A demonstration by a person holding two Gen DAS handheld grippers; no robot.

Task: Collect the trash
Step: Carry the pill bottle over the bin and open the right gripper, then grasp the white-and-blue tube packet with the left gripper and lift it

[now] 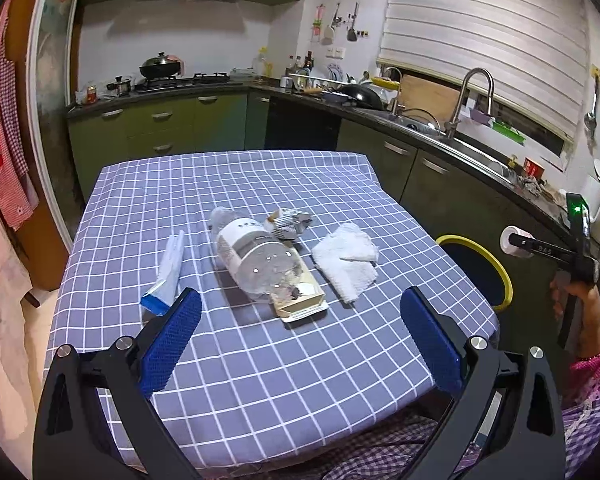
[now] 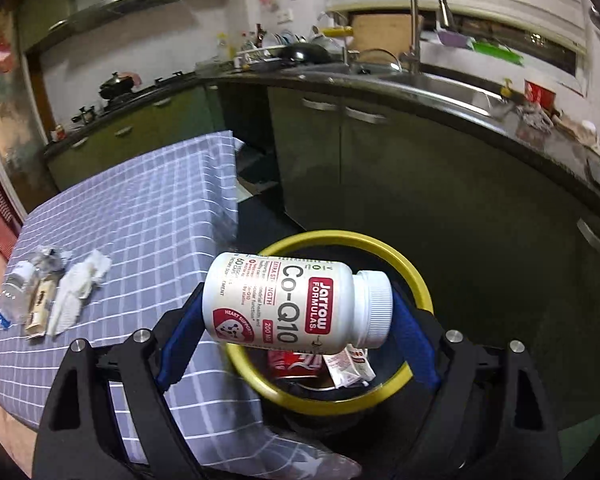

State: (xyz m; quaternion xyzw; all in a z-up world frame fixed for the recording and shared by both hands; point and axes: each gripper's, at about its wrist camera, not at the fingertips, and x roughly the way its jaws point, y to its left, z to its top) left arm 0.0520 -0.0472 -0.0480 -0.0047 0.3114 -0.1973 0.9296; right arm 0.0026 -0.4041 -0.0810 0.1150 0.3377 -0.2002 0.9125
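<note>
Fingers [image 2: 416, 344] with blue textured pads clamp smooth white pill bottle [image 2: 292, 306].

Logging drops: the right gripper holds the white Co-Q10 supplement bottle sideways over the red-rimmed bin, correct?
Not quite: the round bin's rim is yellow, not red, as the right wrist view shows. The right gripper does hold the white Co-Q10 supplement bottle sideways over it.

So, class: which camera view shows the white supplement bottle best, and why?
The right wrist view: the supplement bottle fills the centre, label readable, lying sideways between the right gripper fingers above the yellow-rimmed bin. The left wrist view shows only its white cap end.
</note>
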